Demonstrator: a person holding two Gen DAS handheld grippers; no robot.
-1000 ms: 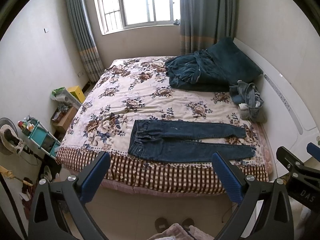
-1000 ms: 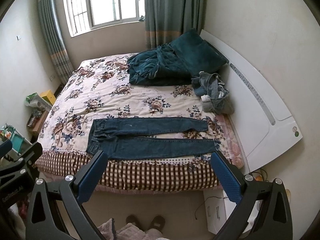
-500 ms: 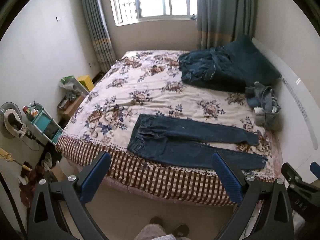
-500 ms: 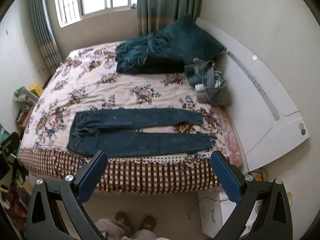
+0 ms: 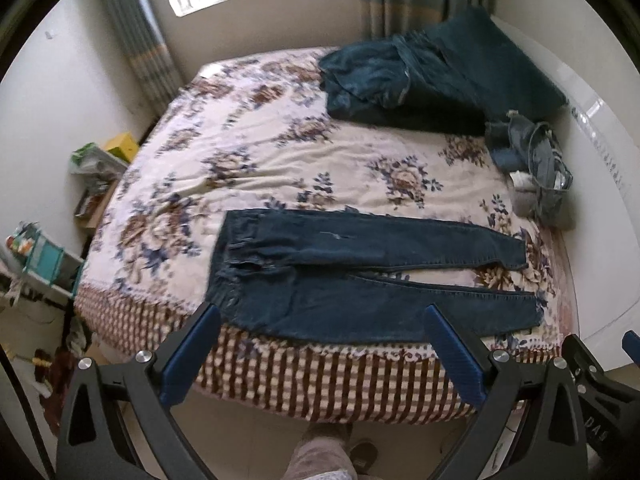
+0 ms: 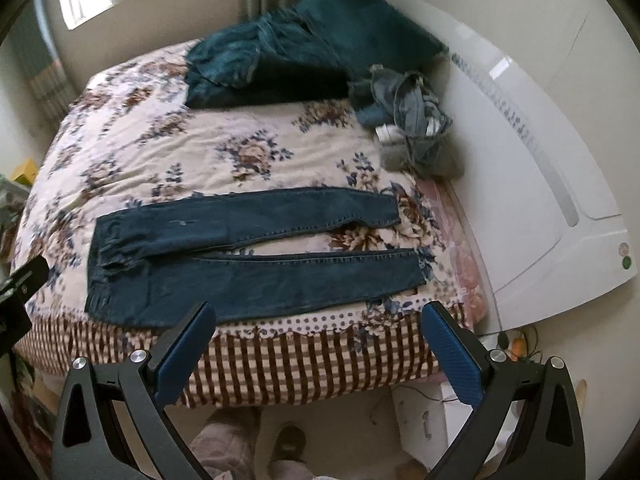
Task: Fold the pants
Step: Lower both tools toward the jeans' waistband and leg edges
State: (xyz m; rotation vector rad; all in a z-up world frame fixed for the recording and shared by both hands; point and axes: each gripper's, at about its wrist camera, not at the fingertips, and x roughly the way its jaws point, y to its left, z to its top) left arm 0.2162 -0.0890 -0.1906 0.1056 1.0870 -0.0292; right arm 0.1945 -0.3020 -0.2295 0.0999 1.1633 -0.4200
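I've got the pants (image 5: pixel 360 280) lying flat near the front edge of the bed (image 5: pixel 280 168), waistband to my left, both legs stretched out to the right w/ a narrow gap between them. My left hand-held gripper (image 5: pixel 320 344) hangs above the bed's near edge, jaws spread wide, nothing in them, not touching the fabric. Same for my right hand-held gripper (image 6: pixel 318 338): released, empty, hanging over the checkered bed skirt (image 6: pixel 300 364). Dark teal blanket (image 6: pixel 280 56) is piled at the far side, and a crumpled denim heap (image 6: pixel 412 120) sits by the white headboard (image 6: pixel 540 160).
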